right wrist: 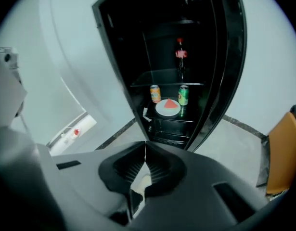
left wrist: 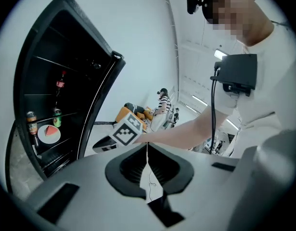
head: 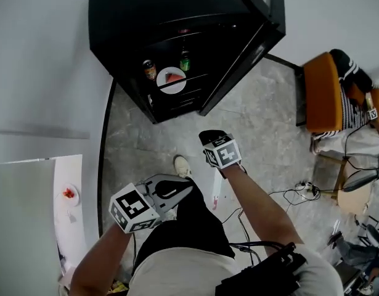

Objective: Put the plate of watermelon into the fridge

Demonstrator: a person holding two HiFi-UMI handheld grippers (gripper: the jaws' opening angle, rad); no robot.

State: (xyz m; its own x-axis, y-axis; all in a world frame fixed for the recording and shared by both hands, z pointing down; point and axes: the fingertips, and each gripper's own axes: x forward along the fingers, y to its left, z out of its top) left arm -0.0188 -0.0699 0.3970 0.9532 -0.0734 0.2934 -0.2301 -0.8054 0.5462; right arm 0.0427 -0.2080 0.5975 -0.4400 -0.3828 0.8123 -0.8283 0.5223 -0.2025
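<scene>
The white plate with a red watermelon wedge (head: 171, 79) rests on a middle shelf inside the open black fridge (head: 127, 17), between an orange can (head: 150, 69) and a green can (head: 185, 60). The right gripper view shows the same plate (right wrist: 168, 107) straight ahead and well away. My left gripper (head: 188, 187) hangs over the floor in front of me, its jaws shut with nothing in them (left wrist: 148, 148). Ahead of it and closer to the fridge, my right gripper (head: 209, 137) is also shut and empty (right wrist: 146, 144). Neither gripper touches the plate.
The fridge door (head: 254, 42) stands open to the right. A red-capped bottle (right wrist: 180, 54) is on an upper shelf. An orange chair (head: 325, 94) with a seated person stands at right, and cables (head: 303, 191) lie on the floor. At left, a white table (head: 66, 227) carries a small dish.
</scene>
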